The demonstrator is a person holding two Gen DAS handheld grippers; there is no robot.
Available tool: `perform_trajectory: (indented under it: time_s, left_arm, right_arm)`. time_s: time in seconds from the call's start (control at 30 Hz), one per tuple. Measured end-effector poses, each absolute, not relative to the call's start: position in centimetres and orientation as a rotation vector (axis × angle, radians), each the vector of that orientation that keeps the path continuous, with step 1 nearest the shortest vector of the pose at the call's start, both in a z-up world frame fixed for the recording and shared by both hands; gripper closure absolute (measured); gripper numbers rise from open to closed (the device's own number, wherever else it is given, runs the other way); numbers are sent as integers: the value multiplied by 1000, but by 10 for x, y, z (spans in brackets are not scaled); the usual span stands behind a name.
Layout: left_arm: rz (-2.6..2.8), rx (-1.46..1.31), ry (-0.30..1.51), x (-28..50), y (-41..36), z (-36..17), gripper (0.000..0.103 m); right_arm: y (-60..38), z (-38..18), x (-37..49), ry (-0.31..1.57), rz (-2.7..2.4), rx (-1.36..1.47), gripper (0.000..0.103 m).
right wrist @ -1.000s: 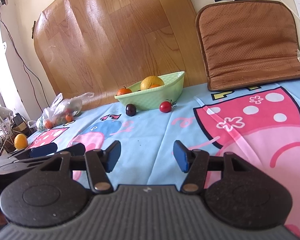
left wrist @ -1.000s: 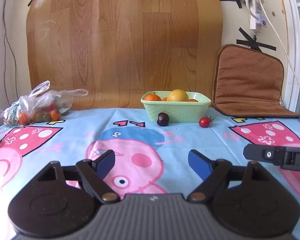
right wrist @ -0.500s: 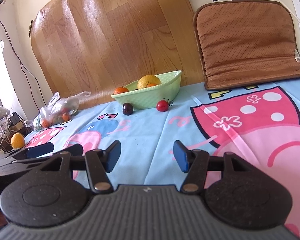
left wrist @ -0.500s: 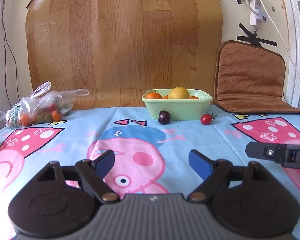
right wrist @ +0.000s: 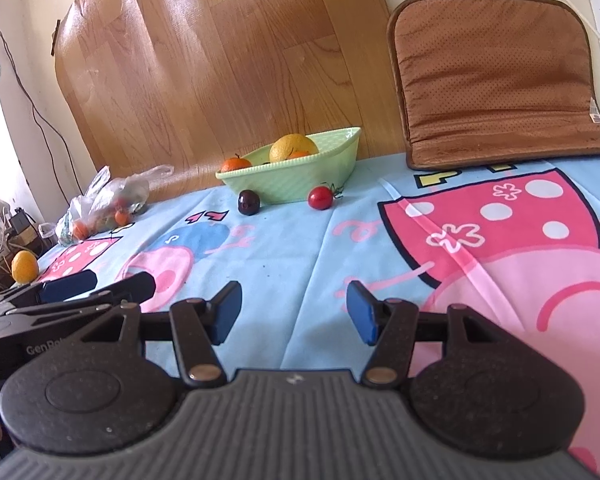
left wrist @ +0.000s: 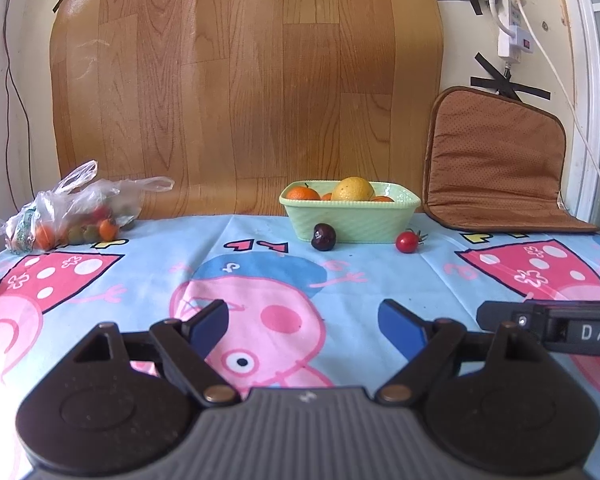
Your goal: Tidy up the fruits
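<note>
A pale green basket [left wrist: 354,220] [right wrist: 300,178] stands at the far side of the cartoon tablecloth, holding a yellow citrus fruit [left wrist: 353,189] [right wrist: 294,147] and small oranges [left wrist: 302,193]. In front of it lie a dark plum [left wrist: 323,237] [right wrist: 248,202] and a red cherry tomato [left wrist: 407,242] [right wrist: 320,197]. My left gripper [left wrist: 304,326] hangs open and empty over the near cloth, far from the fruit. My right gripper [right wrist: 294,312] is also open with nothing between its blue pads. A lone orange [right wrist: 25,266] sits at the table's left edge.
A clear plastic bag of small fruits [left wrist: 74,220] [right wrist: 104,210] lies at the far left. A brown cushion [left wrist: 496,164] [right wrist: 496,80] leans on the wall at the far right. A wood-pattern sheet [left wrist: 244,88] covers the wall behind. Cables hang at the left.
Neither gripper has shifted noticeably. The views tilted slightly, so the basket and fruit sit a little lower and nearer the centre of each frame.
</note>
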State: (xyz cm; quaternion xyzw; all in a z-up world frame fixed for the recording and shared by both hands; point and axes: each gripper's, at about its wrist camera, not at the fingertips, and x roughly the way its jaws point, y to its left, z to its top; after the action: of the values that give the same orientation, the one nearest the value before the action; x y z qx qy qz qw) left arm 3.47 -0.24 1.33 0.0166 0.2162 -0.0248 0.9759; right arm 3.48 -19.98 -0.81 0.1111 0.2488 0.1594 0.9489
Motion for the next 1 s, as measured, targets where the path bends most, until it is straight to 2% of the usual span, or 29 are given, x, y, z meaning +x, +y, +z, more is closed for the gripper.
perform_trajectory:
  time_s: [0.6, 0.7, 1.0]
  left_arm:
    - [-43, 62, 444, 28, -7, 14, 14]
    - [-35, 60, 443, 24, -7, 14, 10]
    - [-35, 52, 470, 27, -5, 13, 11]
  right_arm:
    - [-201, -7, 32, 487, 348, 236, 40]
    - [-203, -7, 30, 478, 347, 245, 40]
    - [-203, -5, 27, 466, 345, 248, 39]
